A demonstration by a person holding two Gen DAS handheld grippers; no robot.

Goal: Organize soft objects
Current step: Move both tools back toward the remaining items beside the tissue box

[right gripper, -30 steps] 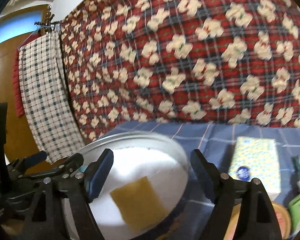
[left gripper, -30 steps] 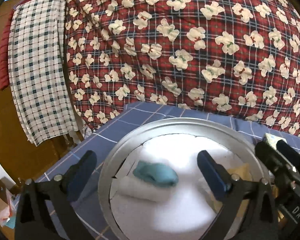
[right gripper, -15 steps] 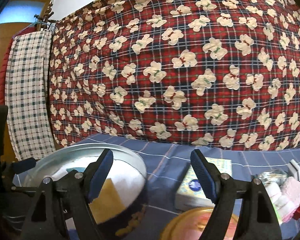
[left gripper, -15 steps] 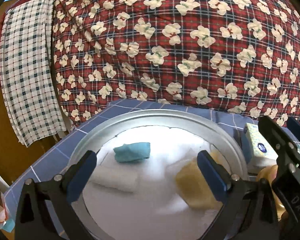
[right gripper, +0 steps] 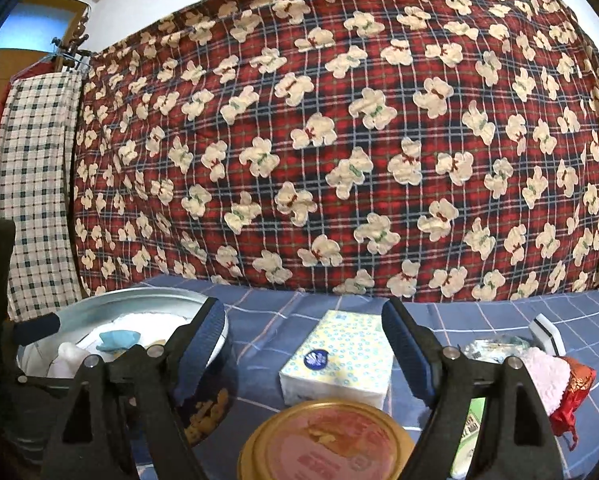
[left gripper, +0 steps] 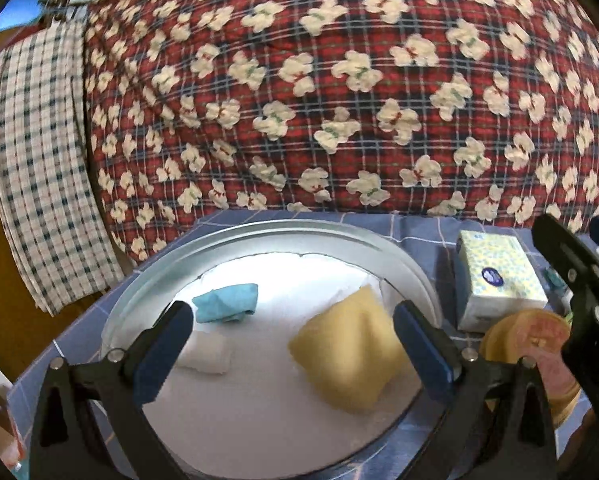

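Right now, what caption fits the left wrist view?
Open left claw over round metal tin holding yellow sponge and blue cloth.

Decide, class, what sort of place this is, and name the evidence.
Probably a bedroom at home: a bear-print plaid quilt hangs behind a surface under a blue checked sheet, a checked cloth hangs nearby, and a tissue pack lies out.

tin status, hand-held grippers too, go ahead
Left hand-held gripper open over tin. Right hand-held gripper open, empty, facing tissue pack. Yellow sponge, blue cloth in tin. Nothing blocking.
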